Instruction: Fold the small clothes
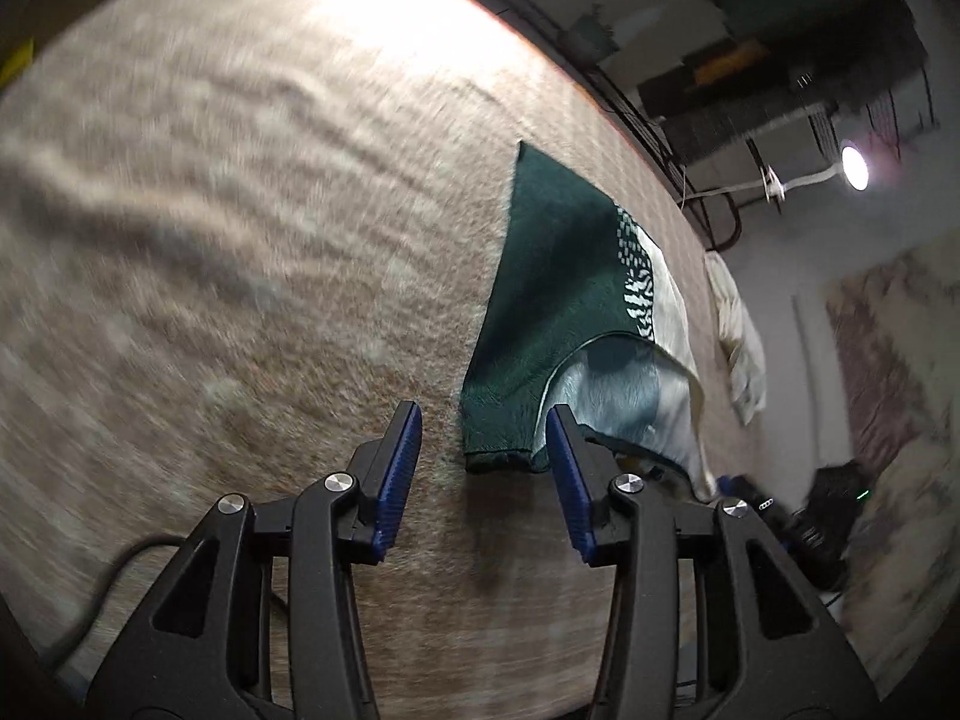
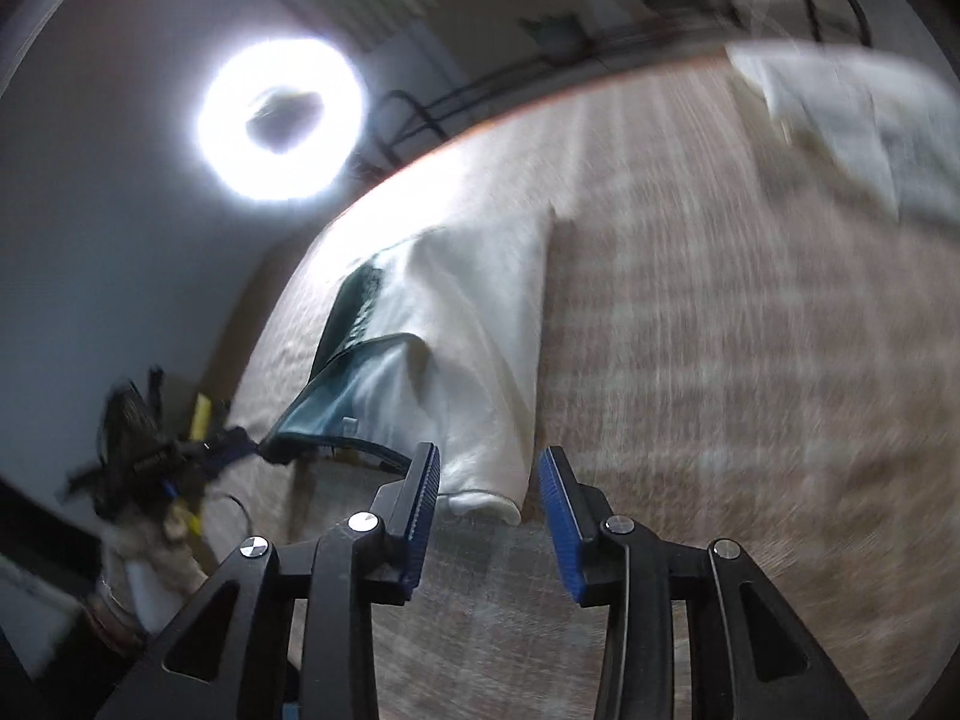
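Beige, coarse-woven cloth (image 1: 240,240) covers the bench under me, blurred in streaks in both wrist views. Both of my grippers tilt downward over it. My left gripper (image 1: 483,474) has its jaws apart with nothing between them; its blue pads (image 1: 399,474) hang over bare cloth, just short of the green hem. My right gripper (image 2: 489,489) also stands with jaws apart and empty, its tips just in front of the cream hem without pressing on it.

Beyond the far edge of the bench the room is dim: a ring light (image 2: 282,120) glares against a pale wall, a small lamp (image 1: 855,168) shines on a white arm, and dark shelving (image 1: 780,90) stands behind. A crumpled cream cloth (image 1: 741,354) lies near the bench's right edge in the left view; a pale folded piece (image 2: 852,120) sits towards the far right corner in the right view.

The small garment (image 1: 540,300) lies flat on the bench, stretching away from my jaws. One half is dark green knit, the other cream (image 2: 480,330), with a patterned green-and-white band where they meet. A curved opening near its close end shows a pale blue-grey lining.
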### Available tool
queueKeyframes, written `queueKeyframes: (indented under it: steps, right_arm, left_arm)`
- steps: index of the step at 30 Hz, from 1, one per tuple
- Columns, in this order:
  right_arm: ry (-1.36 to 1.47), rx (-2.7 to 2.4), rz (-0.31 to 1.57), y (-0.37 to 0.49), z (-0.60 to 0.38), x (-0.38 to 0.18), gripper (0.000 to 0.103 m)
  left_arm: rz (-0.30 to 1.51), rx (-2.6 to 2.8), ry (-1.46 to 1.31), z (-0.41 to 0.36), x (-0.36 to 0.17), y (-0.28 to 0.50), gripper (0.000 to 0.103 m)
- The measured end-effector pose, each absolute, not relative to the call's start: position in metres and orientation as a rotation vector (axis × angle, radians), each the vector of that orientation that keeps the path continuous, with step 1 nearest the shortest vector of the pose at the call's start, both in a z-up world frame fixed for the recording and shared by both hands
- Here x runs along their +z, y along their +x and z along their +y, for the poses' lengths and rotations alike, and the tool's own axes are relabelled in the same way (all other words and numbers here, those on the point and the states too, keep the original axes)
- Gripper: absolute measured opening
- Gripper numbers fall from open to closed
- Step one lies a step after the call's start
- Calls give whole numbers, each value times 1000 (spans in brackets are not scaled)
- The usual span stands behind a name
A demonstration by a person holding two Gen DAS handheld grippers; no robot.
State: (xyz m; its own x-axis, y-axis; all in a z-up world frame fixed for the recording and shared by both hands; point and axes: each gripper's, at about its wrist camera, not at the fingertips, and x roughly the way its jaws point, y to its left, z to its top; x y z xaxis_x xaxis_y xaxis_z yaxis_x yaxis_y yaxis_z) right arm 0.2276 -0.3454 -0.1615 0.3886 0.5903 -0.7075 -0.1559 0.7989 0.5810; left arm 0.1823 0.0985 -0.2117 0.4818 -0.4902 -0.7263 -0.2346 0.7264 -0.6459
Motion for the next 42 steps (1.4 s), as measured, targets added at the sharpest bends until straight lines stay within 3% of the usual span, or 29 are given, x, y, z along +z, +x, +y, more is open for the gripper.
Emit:
queueKeyframes:
  steps: [5, 7, 8, 10, 15, 21, 26, 33, 35, 37, 39, 42]
  right_arm:
    - [620, 518, 1159, 233, -343, -191, 37]
    - [673, 536, 1169, 234, -340, -197, 37]
    - [688, 542, 1168, 234, -339, -197, 36]
    - [714, 554, 1166, 235, -336, -199, 30]
    - [697, 573, 1157, 236, -325, -192, 8]
    - [627, 582, 1097, 231, -322, -160, 3]
    - [519, 519, 1145, 230, -318, -170, 3]
    - [364, 521, 1164, 226, -296, -167, 3]
    - [277, 496, 1174, 226, -287, -162, 9]
    - [199, 479, 1178, 224, -284, -155, 25]
    - [112, 492, 1148, 219, -280, -142, 28]
    - [39, 522, 1049, 214, -274, -117, 28]
  left_arm:
    - [1116, -200, -819, 91, -222, 187, 43]
    - [1121, -201, -829, 88, -225, 188, 37]
    - [1124, -201, -825, 86, -225, 188, 25]
    - [1117, -205, -810, 84, -223, 189, 11]
    - [1033, -172, -628, 70, -192, 183, 6]
    - [957, -145, -195, 28, -168, 166, 5]
    - [1050, -135, -129, 18, -201, 165, 5]
    - [1058, -120, -128, 29, -200, 164, 6]
    - [1068, -113, -99, 27, -199, 164, 7]
    - [1064, -121, -96, 28, -187, 162, 13]
    - [1024, -135, -112, 30, -169, 157, 25]
    - [955, -167, -157, 31, -143, 156, 29]
